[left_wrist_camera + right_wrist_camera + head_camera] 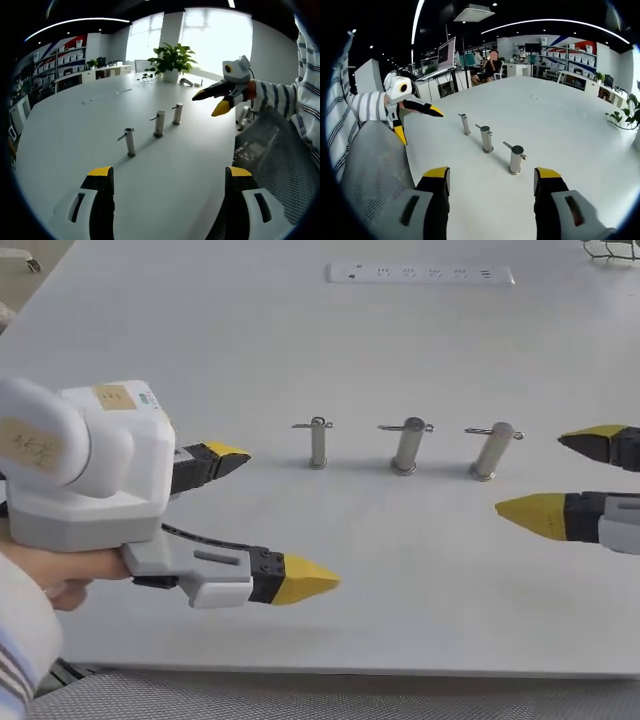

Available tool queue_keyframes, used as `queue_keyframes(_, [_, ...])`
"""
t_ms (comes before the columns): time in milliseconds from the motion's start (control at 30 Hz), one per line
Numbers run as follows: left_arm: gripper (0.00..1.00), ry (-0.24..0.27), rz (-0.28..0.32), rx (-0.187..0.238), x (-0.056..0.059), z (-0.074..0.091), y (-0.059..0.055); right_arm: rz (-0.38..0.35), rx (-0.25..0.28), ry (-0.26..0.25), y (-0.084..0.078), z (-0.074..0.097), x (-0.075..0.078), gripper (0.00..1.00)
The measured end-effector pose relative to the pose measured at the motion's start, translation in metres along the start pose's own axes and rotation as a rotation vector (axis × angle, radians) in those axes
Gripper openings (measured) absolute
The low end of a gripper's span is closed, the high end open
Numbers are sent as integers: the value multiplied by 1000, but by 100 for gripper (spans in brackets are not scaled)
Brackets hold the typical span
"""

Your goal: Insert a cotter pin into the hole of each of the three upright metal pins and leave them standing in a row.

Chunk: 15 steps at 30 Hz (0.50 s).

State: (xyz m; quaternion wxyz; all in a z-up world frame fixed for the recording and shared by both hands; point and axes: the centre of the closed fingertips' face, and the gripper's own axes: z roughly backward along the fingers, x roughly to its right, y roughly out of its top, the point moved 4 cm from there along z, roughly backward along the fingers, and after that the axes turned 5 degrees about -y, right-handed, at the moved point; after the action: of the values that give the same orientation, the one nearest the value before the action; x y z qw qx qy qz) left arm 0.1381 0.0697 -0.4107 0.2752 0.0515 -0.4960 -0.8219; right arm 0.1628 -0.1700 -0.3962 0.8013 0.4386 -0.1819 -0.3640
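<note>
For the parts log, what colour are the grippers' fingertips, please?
Yellow fingertips, best in head view.

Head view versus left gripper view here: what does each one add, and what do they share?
Head view adds the hand gripping the left tool. Left gripper view adds a potted plant, bright windows, wall shelves and the striped sleeve behind the right tool. Shared: the white table, three upright metal pins, each carrying a cotter pin, and both tools open.
</note>
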Motion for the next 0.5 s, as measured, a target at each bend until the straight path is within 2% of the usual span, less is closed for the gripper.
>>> queue_keyframes(200, [91, 23, 26, 18, -5, 4, -1, -24, -13, -43, -7, 4, 0, 74])
queue_keyframes(267, [91, 32, 40, 30, -7, 4, -1, -23, -27, -67, -10, 5, 0, 78])
queue_keyframes(333, [91, 42, 48, 32, -8, 4, -1, -36, -44, -96, -14, 5, 2, 86])
queue_keyframes(500, [92, 67, 77, 45, -12, 4, -3, -70, -57, -101, -20, 6, 0, 90])
